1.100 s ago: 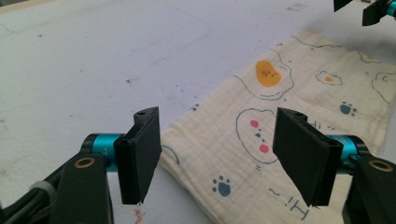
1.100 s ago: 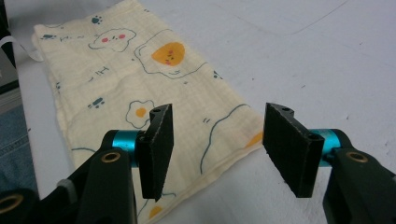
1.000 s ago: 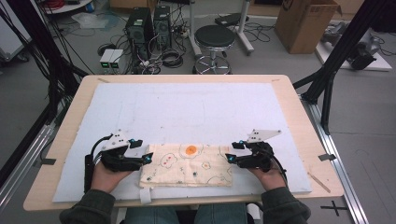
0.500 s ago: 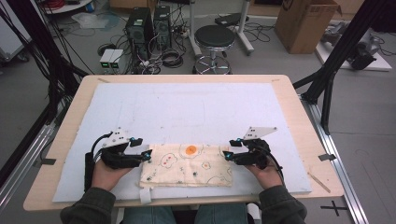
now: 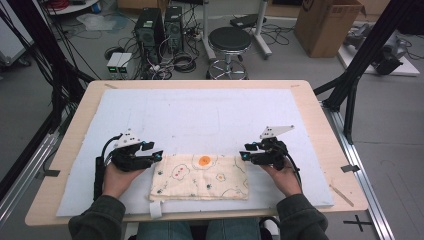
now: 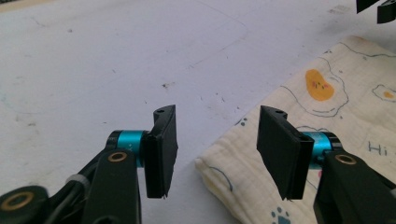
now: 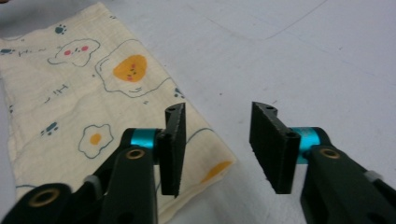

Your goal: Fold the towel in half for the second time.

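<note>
A cream cloth [image 5: 200, 176] printed with fried eggs lies folded flat near the table's front edge. My left gripper [image 5: 159, 156] is at its far left corner and my right gripper [image 5: 242, 155] at its far right corner. In the left gripper view the jaws [image 6: 218, 112] stand apart, with the cloth's corner [image 6: 219, 163] in the gap and no pad pressing on it. In the right gripper view the gripper [image 7: 219, 107] straddles the other corner of the cloth [image 7: 84, 93], also without contact. Both pairs of jaws have just been closing.
A white mat [image 5: 200, 115] covers the wooden table [image 5: 320, 120]. A white tag [image 5: 156, 210] hangs off the cloth's near left corner. A thin wooden stick [image 5: 341, 195] lies at the right front. Beyond the table stand a stool [image 5: 230, 40], computer cases [image 5: 160, 25] and a cardboard box [image 5: 330, 25].
Both hands have shifted slightly along the cloth's far edge, and both pairs of jaws stand narrower than before. The cloth lies where it was.
</note>
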`<state>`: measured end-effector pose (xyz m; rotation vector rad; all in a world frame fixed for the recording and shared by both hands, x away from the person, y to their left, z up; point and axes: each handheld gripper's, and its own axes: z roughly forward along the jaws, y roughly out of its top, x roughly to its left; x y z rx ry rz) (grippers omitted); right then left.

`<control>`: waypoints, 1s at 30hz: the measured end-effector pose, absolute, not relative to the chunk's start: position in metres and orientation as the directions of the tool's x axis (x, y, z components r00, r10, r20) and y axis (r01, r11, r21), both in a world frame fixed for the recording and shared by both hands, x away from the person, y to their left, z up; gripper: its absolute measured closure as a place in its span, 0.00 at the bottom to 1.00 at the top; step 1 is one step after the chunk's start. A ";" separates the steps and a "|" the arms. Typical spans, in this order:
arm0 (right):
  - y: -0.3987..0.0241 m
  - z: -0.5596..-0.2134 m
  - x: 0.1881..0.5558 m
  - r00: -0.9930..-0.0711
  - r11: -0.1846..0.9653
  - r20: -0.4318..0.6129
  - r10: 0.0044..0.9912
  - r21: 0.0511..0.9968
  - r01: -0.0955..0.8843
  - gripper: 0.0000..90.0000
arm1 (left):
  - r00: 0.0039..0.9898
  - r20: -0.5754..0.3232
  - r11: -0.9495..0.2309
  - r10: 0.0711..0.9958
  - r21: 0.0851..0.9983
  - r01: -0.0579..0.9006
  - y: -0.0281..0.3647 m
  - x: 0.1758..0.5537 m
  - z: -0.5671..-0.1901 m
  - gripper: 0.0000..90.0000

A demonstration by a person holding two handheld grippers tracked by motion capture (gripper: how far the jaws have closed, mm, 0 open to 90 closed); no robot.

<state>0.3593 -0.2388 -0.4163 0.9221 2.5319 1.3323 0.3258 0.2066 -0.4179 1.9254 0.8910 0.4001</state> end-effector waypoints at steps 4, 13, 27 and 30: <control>-0.246 -0.421 0.371 -0.787 0.395 0.207 0.582 0.774 0.496 0.70 | 0.677 -0.098 -0.296 0.729 0.846 0.443 0.206 0.331 -0.422 0.57; -0.237 -0.437 0.383 -0.788 0.449 0.260 0.558 0.704 0.550 0.71 | 0.677 -0.168 -0.300 0.717 0.802 0.516 0.205 0.346 -0.436 0.59; -0.229 -0.440 0.375 -0.800 0.495 0.220 0.558 0.685 0.534 0.78 | 0.705 -0.156 -0.373 0.692 0.759 0.534 0.198 0.346 -0.443 0.72; -0.228 -0.441 0.374 -0.796 0.491 0.214 0.566 0.688 0.534 0.83 | 0.708 -0.155 -0.379 0.689 0.755 0.534 0.198 0.345 -0.443 0.82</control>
